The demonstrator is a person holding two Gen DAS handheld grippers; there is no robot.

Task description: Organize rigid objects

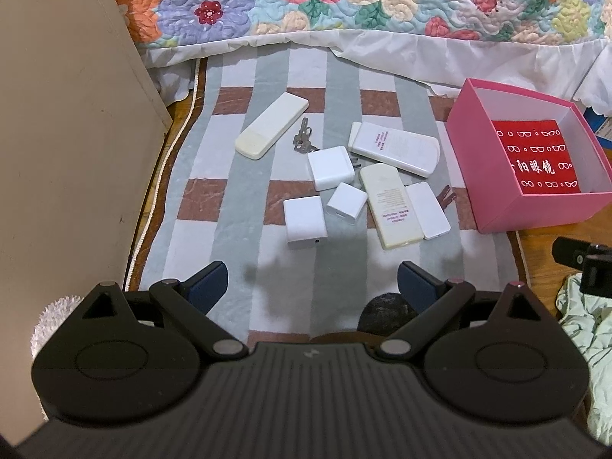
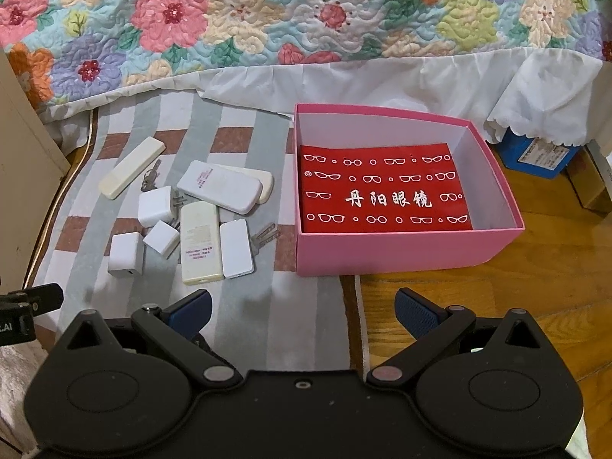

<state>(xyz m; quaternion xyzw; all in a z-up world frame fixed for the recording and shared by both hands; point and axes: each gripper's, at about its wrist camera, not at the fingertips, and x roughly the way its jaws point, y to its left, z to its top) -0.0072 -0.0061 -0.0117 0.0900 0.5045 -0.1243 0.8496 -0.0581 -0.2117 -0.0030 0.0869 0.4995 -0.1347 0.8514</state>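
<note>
Several white remotes (image 1: pixel 272 130) (image 2: pixel 220 187), white charger blocks (image 1: pixel 305 222) (image 2: pixel 125 254) and keys (image 1: pixel 302 139) (image 2: pixel 264 238) lie clustered on a striped rug (image 1: pixel 229 199) (image 2: pixel 244 306). To their right stands an open pink box (image 1: pixel 470 191) (image 2: pixel 401 248), its floor covered by a red sheet printed with glasses (image 2: pixel 386 191). My left gripper (image 1: pixel 311 287) hovers open just short of the cluster, holding nothing. My right gripper (image 2: pixel 302 308) is open too, in front of the box's near left corner.
A flowered quilt (image 2: pixel 306 11) with a white skirt hangs along the back. A beige cabinet panel (image 1: pixel 57 134) stands at the left. Wooden floor (image 2: pixel 535 287) lies right of the rug, with a blue box (image 2: pixel 535 155) under the bed edge and pale green cloth (image 1: pixel 589 344) nearby.
</note>
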